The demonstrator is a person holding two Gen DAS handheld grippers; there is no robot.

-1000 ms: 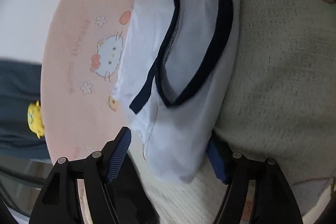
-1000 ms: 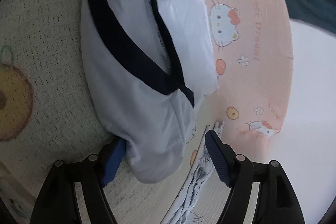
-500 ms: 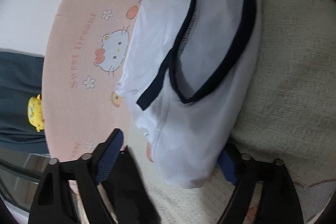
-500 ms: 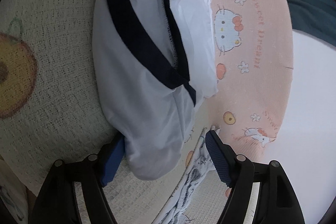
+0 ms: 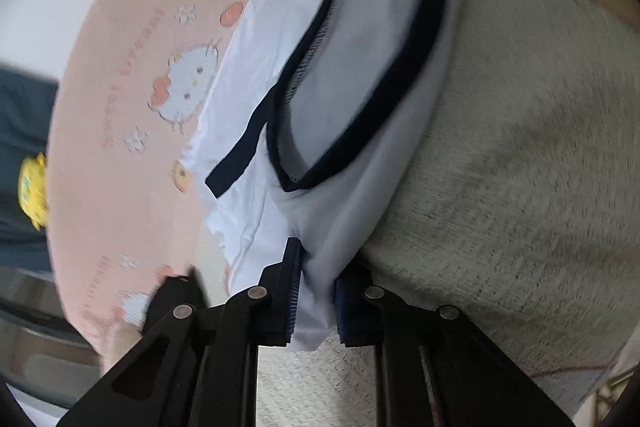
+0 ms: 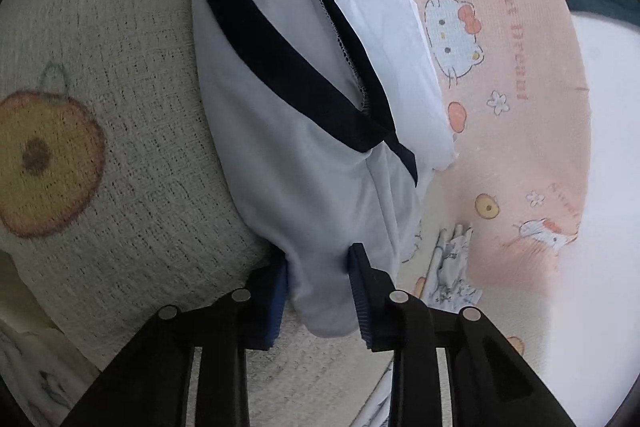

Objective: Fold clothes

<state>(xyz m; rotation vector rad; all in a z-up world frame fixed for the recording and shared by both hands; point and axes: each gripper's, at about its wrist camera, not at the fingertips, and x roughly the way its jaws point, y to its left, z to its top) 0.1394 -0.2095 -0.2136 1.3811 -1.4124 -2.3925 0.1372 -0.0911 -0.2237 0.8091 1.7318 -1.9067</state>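
Left wrist view: looks forward along the left gripper point(image 5: 316, 291), very close to the white garment point(image 5: 360, 75), facing down onto bedding.
Right wrist view: same closeness along the right gripper point(image 6: 318, 287), from the garment's point(image 6: 288, 155) opposite end.
Shared: the garment, pink cartoon-cat sheet point(image 5: 132, 99) point(image 6: 520, 75), cream knit blanket point(image 5: 520, 147) point(image 6: 120, 87).

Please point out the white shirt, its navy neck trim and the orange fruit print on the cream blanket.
white shirt point(image 6: 288, 163): right wrist view, on its grey-white body.
navy neck trim point(image 5: 404, 67): left wrist view, on the collar band.
orange fruit print point(image 6: 44, 163): right wrist view, near the fruit's middle.
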